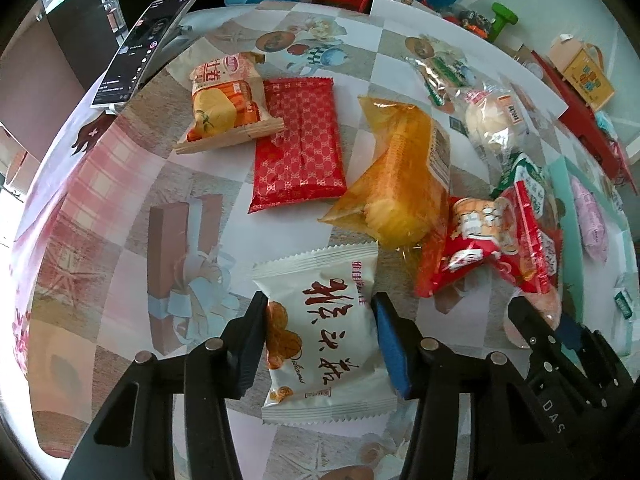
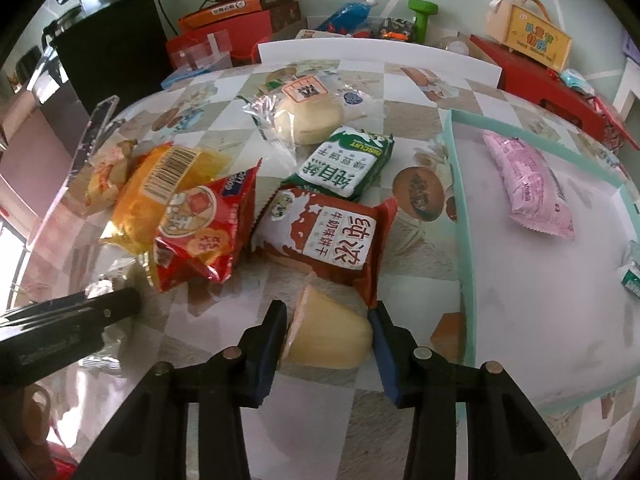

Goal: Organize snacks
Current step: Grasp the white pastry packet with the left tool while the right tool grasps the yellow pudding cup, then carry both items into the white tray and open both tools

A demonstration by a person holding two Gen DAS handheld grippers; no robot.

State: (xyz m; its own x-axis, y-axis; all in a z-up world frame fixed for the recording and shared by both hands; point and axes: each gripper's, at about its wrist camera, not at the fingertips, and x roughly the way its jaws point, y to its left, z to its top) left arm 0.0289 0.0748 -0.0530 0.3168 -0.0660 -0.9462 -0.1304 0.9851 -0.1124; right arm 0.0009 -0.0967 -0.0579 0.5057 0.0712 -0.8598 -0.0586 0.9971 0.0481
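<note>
left hand-held gripper (image 1: 318, 332): jaws straddle the white snack packet (image 1: 320, 340) lying on the tabletop (image 1: 120, 208), pads seem to touch its sides; grip not confirmed.
right hand-held gripper (image 2: 328, 340): jaws bracket the jelly cup (image 2: 332, 340) lying on its side; closure unclear.
target: teal tray (image 2: 460, 200) at right, pink packet (image 2: 528, 184) inside.
advice: squeeze gently, lift straight, clear the brown biscuit pack (image 2: 324, 236) before crossing the tray rim.

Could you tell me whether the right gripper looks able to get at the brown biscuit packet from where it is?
Probably not yet: the right gripper is closed on a jelly cup, which lies before the brown packet.
</note>
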